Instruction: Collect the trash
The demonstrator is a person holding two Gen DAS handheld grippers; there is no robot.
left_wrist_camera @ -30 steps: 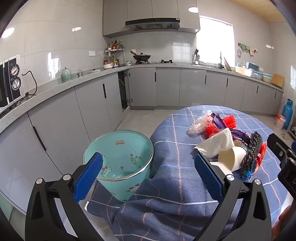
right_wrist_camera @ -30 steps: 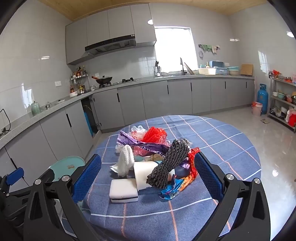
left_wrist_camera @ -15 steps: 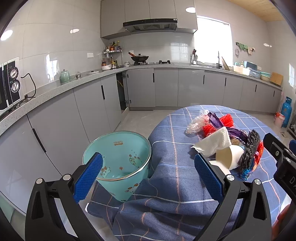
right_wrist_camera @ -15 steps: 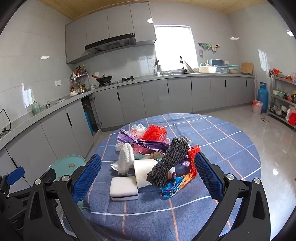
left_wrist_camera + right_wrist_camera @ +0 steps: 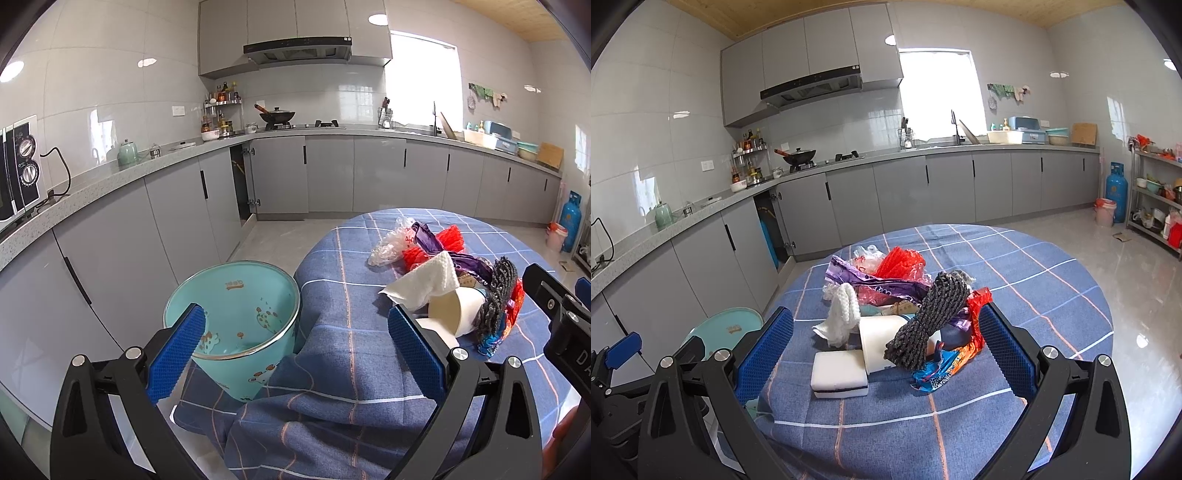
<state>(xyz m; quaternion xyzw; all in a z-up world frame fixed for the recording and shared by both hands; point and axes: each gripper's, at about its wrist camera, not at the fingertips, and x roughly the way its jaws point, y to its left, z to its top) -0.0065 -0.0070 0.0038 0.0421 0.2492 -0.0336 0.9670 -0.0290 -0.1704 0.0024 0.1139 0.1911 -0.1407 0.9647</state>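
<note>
While both claws sit spread with nothing between them, layout relative to the paper cup, left to right:
bin: teal trash bin [image 5: 236, 317] on the floor, well left of the cup, pressed against the hanging blue checked tablecloth [image 5: 343, 332]; inside looks bare.
left gripper: left gripper [image 5: 295, 354] fingers wide apart, holding nothing, low in front of the bin and table edge, left of the cup.
sponge: white sponge [image 5: 839, 373] flat on the cloth, just left-front of the cup, touching it.
tissue: white tissue [image 5: 842, 317] draped just left of the cup, leaning on its rim side.
cup: white paper cup [image 5: 882, 338] lying on its side, mid-pile.
rope: dark rope bundle [image 5: 929, 321] lying across the cup's right side.
bags: purple wrapper [image 5: 875, 282], red mesh bag [image 5: 899, 262], clear plastic bag [image 5: 866, 254] behind the cup.
wrappers: red plastic wrapper [image 5: 977, 314] and blue-orange snack wrapper [image 5: 942, 371] right of the cup, under the rope end.
right gripper: right gripper [image 5: 886, 354] fingers wide apart, gripping nothing, hovering in front of the pile; cup, sponge and rope sit between its blue pads [image 5: 1006, 354] in its own view.
</note>
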